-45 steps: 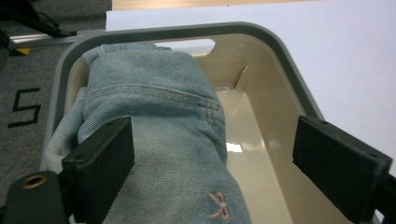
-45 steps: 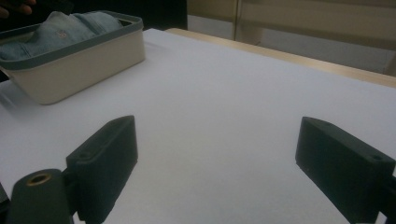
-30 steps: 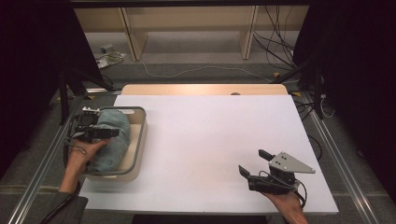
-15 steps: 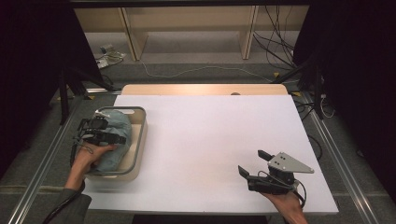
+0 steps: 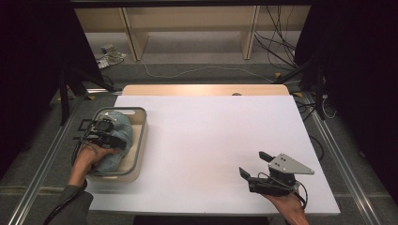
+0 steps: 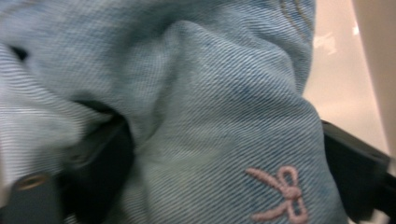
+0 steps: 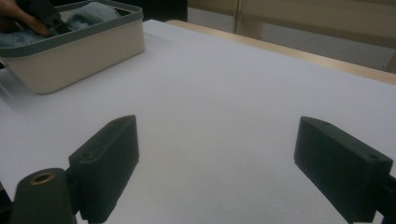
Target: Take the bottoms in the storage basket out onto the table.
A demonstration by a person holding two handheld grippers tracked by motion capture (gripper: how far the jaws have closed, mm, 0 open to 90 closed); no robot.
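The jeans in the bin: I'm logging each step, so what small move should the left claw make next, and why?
Probably close on the fold. In the left gripper view the jeans bulge between the left claw's spread jaws, inside the bin, so the cloth is already placed for a pinch. The right claw sits open over bare table.
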